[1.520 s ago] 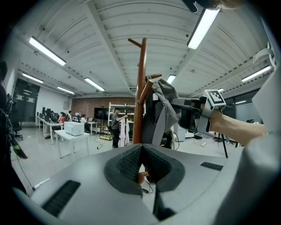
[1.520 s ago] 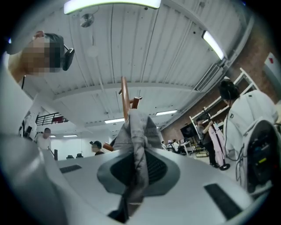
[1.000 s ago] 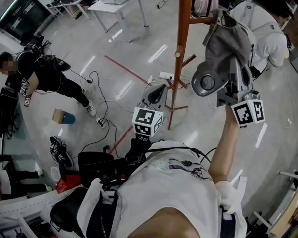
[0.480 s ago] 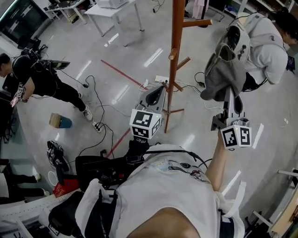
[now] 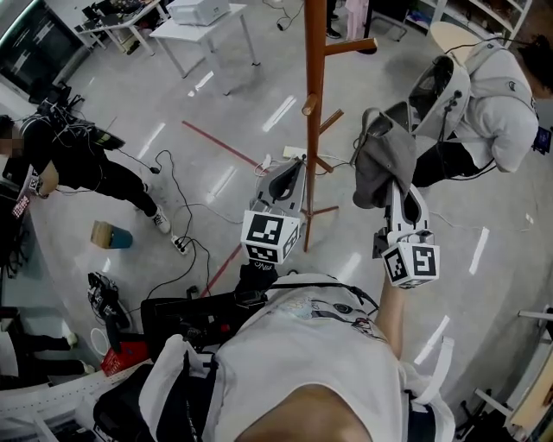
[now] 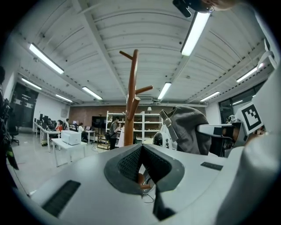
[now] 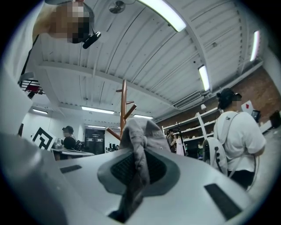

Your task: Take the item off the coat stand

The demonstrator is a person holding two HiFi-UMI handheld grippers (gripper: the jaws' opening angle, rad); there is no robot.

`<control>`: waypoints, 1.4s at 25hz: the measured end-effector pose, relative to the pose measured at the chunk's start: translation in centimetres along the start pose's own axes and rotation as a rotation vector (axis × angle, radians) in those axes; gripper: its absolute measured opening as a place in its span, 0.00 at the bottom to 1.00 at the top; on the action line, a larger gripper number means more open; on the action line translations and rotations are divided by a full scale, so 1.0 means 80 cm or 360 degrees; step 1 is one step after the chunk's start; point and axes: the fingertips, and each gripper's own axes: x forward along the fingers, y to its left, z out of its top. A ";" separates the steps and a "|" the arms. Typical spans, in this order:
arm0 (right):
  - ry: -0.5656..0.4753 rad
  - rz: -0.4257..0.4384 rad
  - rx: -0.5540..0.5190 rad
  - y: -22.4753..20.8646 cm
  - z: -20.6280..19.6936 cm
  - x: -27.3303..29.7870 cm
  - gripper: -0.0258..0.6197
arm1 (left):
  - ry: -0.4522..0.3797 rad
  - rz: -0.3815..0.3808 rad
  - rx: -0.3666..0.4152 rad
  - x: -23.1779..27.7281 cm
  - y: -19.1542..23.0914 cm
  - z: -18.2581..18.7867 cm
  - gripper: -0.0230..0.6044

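The brown wooden coat stand (image 5: 312, 112) rises from the floor ahead of me, its pegs bare in the head view. A grey cap (image 5: 377, 161) hangs to the right of the pole, apart from it, and my right gripper (image 5: 388, 179) is shut on its fabric. In the right gripper view the cap (image 7: 141, 131) bunches between the jaws of the right gripper (image 7: 139, 154), with the stand (image 7: 124, 102) behind. My left gripper (image 5: 296, 166) is held level near the pole's left side, shut with nothing in it. The left gripper view shows the left gripper (image 6: 140, 150), the stand (image 6: 131, 96) and the cap (image 6: 189, 131).
A person in a white hoodie (image 5: 501, 95) with a backpack stands at the far right. Another person in black (image 5: 82, 151) is at the left. A white table (image 5: 200, 15) stands at the back. Cables (image 5: 192, 231) and a power strip lie on the floor near the stand's base.
My right gripper has come down and towards me with the grey cap in it, away from the stand's upper peg. The left gripper has risen slightly.
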 end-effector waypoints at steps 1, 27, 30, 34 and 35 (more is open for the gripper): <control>-0.0002 0.0007 -0.0010 0.003 0.000 0.002 0.07 | -0.0005 0.0005 -0.0001 0.000 0.002 0.001 0.04; 0.0039 0.0076 -0.0043 0.027 -0.022 0.022 0.07 | 0.0010 0.0019 -0.0026 0.001 0.013 -0.010 0.04; 0.0048 0.0063 -0.0049 0.026 -0.022 0.018 0.07 | 0.0015 0.0010 -0.0033 0.000 0.010 -0.010 0.04; 0.0056 0.0056 -0.0051 0.027 -0.024 0.014 0.07 | 0.0016 0.0005 -0.0034 -0.003 0.010 -0.011 0.04; 0.0057 0.0054 -0.0052 0.027 -0.023 0.013 0.07 | 0.0017 0.0004 -0.0034 -0.003 0.009 -0.011 0.04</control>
